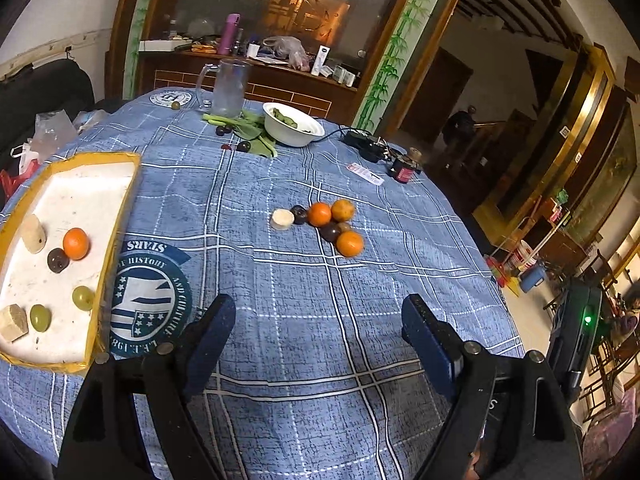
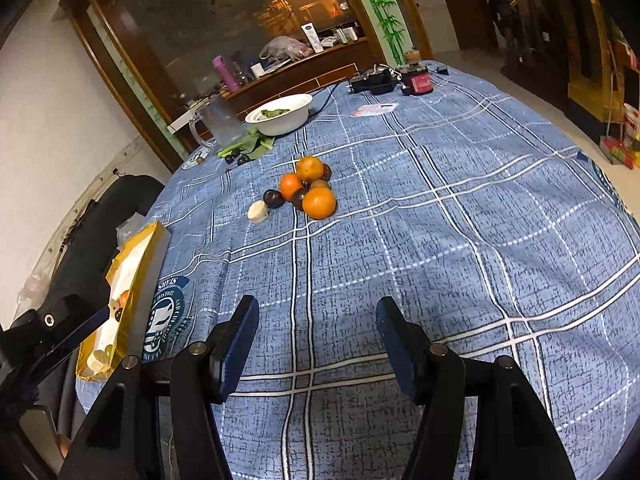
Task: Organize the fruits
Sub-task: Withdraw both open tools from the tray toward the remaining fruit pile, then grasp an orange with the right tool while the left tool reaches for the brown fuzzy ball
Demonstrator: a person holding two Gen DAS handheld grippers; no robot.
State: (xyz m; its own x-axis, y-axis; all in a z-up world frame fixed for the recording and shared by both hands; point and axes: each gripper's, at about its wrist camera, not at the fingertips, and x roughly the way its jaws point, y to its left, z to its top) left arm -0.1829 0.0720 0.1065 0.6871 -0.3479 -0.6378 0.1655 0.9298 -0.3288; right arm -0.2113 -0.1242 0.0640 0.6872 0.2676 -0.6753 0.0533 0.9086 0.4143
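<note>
white wall (image 1: 60, 12), wooden cabinet (image 1: 256, 80), tiled floor (image 2: 520, 80)

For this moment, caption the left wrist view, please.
Open left gripper over the blue tablecloth; loose fruit pile ahead, tray partly filled.

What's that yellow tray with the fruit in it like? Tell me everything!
The tray is shallow, with a white, scuffed floor and low yellow walls that look like taped foam or cardboard. It lies flat on the blue checked tablecloth at the table's left edge, beside a round printed emblem. Inside lie one orange, one dark plum, two green grapes and two pale beige chunks, all loosely spread. No gripper touches it.
</note>
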